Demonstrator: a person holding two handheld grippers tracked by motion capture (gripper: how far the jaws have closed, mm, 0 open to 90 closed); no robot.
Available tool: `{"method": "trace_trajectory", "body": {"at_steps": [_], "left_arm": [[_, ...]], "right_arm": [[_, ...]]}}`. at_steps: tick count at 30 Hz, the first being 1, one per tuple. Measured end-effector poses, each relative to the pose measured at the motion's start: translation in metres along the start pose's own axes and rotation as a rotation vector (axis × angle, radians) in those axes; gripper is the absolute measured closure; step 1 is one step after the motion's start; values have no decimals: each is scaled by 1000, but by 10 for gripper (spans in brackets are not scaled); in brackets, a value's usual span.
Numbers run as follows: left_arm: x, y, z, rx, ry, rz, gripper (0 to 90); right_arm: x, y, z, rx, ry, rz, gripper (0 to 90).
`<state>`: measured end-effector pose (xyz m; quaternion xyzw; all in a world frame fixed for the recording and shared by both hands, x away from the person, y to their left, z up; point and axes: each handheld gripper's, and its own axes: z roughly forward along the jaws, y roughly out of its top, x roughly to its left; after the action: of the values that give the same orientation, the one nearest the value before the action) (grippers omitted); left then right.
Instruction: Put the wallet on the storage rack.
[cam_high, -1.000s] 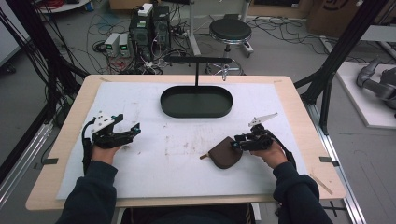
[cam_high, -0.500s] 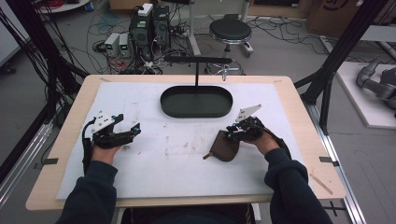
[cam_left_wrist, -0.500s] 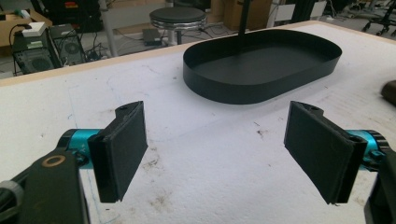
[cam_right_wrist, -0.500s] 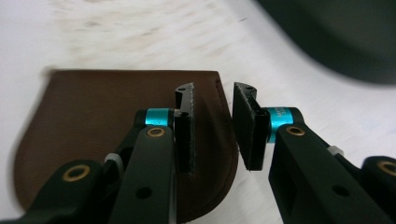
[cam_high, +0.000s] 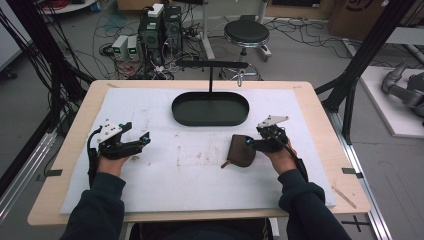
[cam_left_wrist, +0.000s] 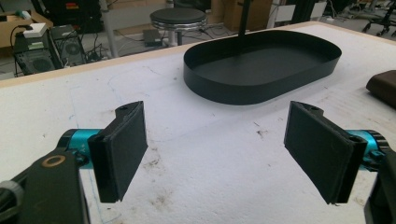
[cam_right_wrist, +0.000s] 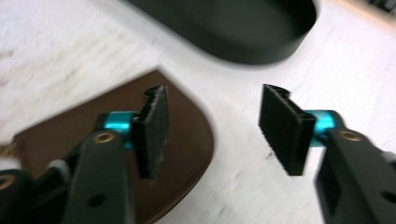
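right tool (cam_high: 251, 143): jaws just opened, off flat brown leather pouch (cam_high: 240, 151) | pouch released short of black oval tray (cam_high: 210, 108) | left tool (cam_high: 141, 141): open, empty

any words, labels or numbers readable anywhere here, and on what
None can be read.
Cardboard box at the top right of the high view: dark printing, too blurred to read.
Computer tower on the floor: no legible label.
Brown pouch and black tray: no markings visible.
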<state>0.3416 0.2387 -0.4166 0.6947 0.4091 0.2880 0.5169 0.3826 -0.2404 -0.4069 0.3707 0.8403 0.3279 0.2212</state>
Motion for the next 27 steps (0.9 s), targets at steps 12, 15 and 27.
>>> {"method": "trace_trajectory", "body": {"at_steps": [12, 15, 27], "left_arm": [[0, 1, -2, -6, 8, 0, 212], [1, 0, -2, -4, 10, -2, 212], [0, 0, -1, 0, 10, 2, 212]], "right_arm": [[-5, -8, 6, 56, 106, -58, 563], [-4, -2, 2, 96, 57, -208, 574], [-12, -1, -11, 14, -56, -6, 373]]}}
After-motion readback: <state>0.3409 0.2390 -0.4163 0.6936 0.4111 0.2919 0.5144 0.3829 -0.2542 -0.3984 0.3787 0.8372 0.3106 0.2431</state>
